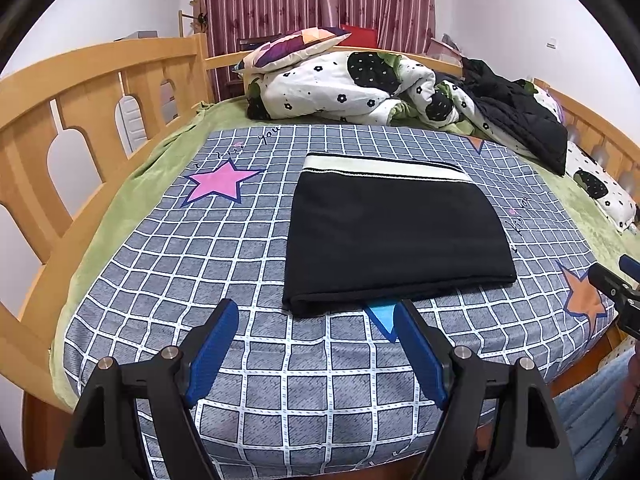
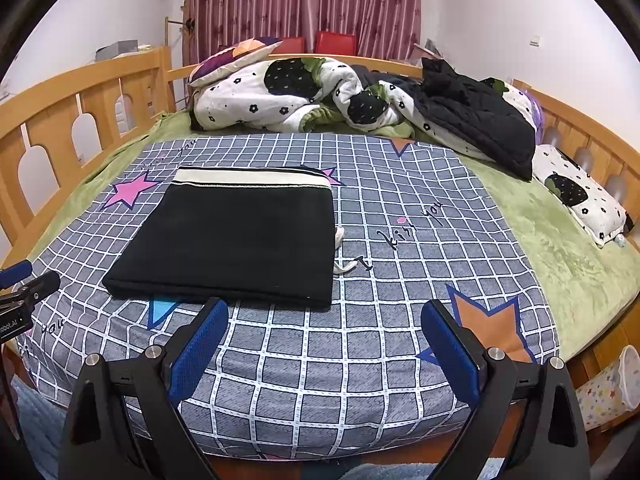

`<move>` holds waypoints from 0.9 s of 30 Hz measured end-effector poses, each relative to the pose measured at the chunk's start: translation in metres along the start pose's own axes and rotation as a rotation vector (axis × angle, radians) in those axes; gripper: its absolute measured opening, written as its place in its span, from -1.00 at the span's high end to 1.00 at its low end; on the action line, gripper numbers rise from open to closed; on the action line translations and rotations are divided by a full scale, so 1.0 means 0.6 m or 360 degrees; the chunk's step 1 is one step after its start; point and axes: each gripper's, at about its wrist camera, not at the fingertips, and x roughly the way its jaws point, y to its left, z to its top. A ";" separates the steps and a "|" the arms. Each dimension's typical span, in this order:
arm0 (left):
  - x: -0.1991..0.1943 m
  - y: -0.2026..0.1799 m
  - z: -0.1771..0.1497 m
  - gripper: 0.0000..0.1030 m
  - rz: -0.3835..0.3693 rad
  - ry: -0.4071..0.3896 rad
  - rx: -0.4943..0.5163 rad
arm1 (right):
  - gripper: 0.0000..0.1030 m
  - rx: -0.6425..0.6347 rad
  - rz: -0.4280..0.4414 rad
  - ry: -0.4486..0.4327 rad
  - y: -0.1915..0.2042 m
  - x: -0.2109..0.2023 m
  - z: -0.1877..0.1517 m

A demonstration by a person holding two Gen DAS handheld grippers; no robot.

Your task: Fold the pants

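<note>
Even, bright indoor light; no hard shadows on the bed, only a thin dark line under the folded pants. Black cloth read as a flat, detailless mass. Strong fisheye bend: the bed rail bowed, corners vignetted black. Centre sharp; near the rail, edges softened. No glare seen.

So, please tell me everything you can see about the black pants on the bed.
The black pants are folded into a flat, neat rectangle of soft knit-looking fabric. A cream waistband with dark stripes lies at the far edge. They rest on the grey checked sheet, partly covering a blue star. Neither gripper touches them.
</note>
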 end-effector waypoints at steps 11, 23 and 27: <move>0.001 -0.007 -0.002 -0.52 -0.0006 0.0002 0.0027 | -0.86 0.0007 -0.0004 -0.0003 -0.003 0.000 -0.001; 0.001 -0.013 -0.003 -0.52 -0.0003 -0.0002 0.0045 | -0.86 0.0004 -0.0016 -0.0003 -0.008 0.000 -0.002; 0.000 -0.012 -0.003 -0.52 -0.0004 0.0000 0.0047 | -0.86 0.0017 -0.0019 -0.0007 -0.010 0.000 -0.001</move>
